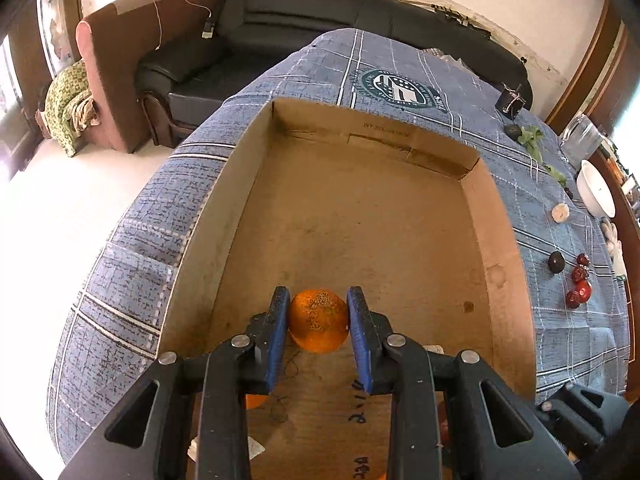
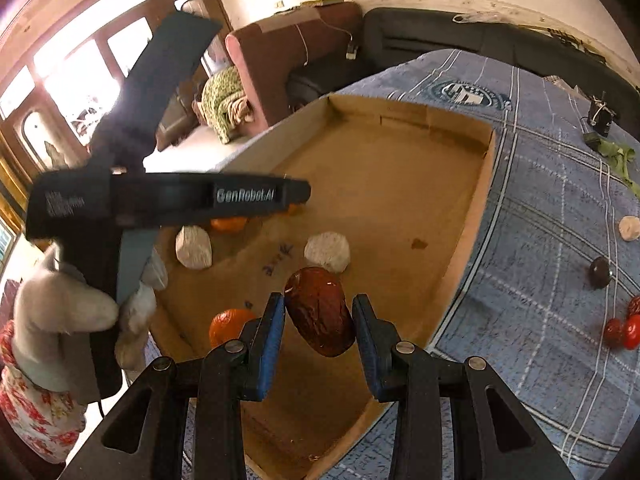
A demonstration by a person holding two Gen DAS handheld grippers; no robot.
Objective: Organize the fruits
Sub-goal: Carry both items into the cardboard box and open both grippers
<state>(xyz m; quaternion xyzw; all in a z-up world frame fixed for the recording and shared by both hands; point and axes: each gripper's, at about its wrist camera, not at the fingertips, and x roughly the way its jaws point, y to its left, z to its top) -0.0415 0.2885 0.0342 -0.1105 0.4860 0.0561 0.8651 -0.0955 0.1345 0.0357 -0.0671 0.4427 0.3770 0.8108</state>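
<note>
1. Cardboard makes up the shallow box (image 1: 224, 216) that sits on the blue checked cloth (image 1: 132, 248) over the worktop, and both of my hands hang above its near end.
2. My left gripper (image 1: 318, 308) has its jaws clamped on a small orange (image 1: 318, 320), blue pads touching the fruit on its left and right sides.
3. That orange hangs just above the box floor, near the left wall, so the drop spot lies straight below the jaws.
4. My right gripper (image 2: 318, 312) holds a wrinkled brown date (image 2: 320, 312); the left pad touches it, and the right pad looks to have a sliver of gap, though I judge it clamped.
5. The date's long axis runs away from me, tilted a little to the left, its far tip sticking out past the jaws.
6. Already in the box are two pale chunks (image 2: 327, 251), another orange (image 2: 230, 326) at the near left and one more under my left gripper in the right view.
7. Loose red fruits (image 2: 624, 330) and a dark plum (image 2: 599, 273) lie on the cloth, well apart to the right; my right hand is nearer them.
8. Both loads look ready to be let go.
</note>
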